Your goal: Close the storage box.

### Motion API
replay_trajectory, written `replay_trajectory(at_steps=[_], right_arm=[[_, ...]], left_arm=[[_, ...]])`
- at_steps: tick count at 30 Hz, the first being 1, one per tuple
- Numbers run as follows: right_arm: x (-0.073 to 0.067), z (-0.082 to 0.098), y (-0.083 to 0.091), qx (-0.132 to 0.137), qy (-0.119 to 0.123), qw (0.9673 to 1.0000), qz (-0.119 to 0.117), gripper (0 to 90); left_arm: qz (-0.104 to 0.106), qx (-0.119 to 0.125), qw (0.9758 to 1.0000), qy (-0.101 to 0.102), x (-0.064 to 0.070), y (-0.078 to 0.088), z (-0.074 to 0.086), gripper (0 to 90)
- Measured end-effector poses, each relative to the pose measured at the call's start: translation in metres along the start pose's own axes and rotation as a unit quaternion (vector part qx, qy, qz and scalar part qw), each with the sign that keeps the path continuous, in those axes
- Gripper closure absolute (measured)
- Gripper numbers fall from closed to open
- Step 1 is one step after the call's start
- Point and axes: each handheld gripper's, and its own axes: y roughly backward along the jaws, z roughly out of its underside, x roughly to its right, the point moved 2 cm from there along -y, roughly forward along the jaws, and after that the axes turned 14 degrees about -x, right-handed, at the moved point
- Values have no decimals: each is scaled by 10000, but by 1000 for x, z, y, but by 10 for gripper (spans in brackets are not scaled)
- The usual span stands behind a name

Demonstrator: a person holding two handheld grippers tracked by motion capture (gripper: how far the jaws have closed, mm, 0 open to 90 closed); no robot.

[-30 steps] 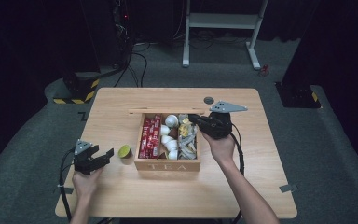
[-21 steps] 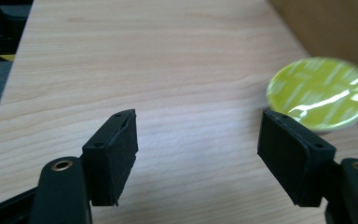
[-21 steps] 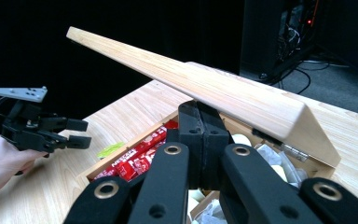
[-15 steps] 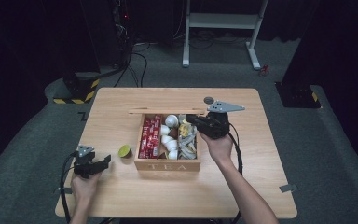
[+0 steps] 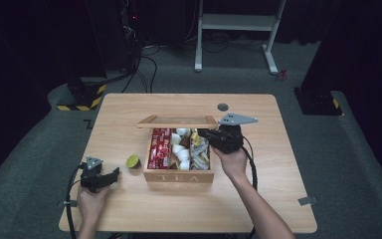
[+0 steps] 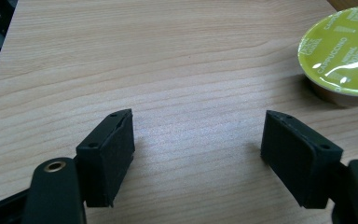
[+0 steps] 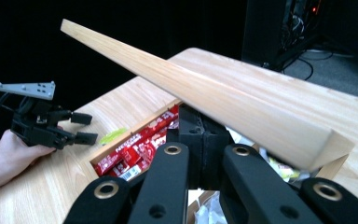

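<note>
A wooden tea box [image 5: 179, 177] stands mid-table with its lid [image 5: 176, 121] raised at the back. Red sachets [image 5: 159, 147] fill its left compartment and white capsules [image 5: 181, 149] the middle one. My right gripper [image 5: 201, 134] reaches into the right compartment from the right. In the right gripper view its jaws [image 7: 200, 135] are pressed together under the lid [image 7: 214, 93], and what lies between them is hidden. A green-topped capsule [image 5: 133, 161] sits on the table left of the box. My left gripper [image 5: 114, 174] rests open just short of that capsule [image 6: 340, 56], with bare table between its jaws [image 6: 198, 154].
The wooden table [image 5: 278, 189] has bare room to the right of the box and along the near edge. A small dark round inlay [image 5: 223, 106] sits near the far edge. Beyond the table are a white stand [image 5: 238, 30] and cables on the floor.
My left gripper has drawn back toward the near edge, away from the green capsule. The right gripper has stayed in the box.
</note>
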Motion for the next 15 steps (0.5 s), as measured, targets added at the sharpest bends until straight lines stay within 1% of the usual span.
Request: replay_trajectory(at_steps=[6, 15], right_arm=[[-1, 6, -2, 4, -70, 10000, -23, 899], [-4, 13, -3, -30, -67, 10000, -27, 900]], left_arm=[[14, -1, 10000, 0, 0, 0, 0, 250], [40, -14, 10000, -12, 1, 0, 0, 246]])
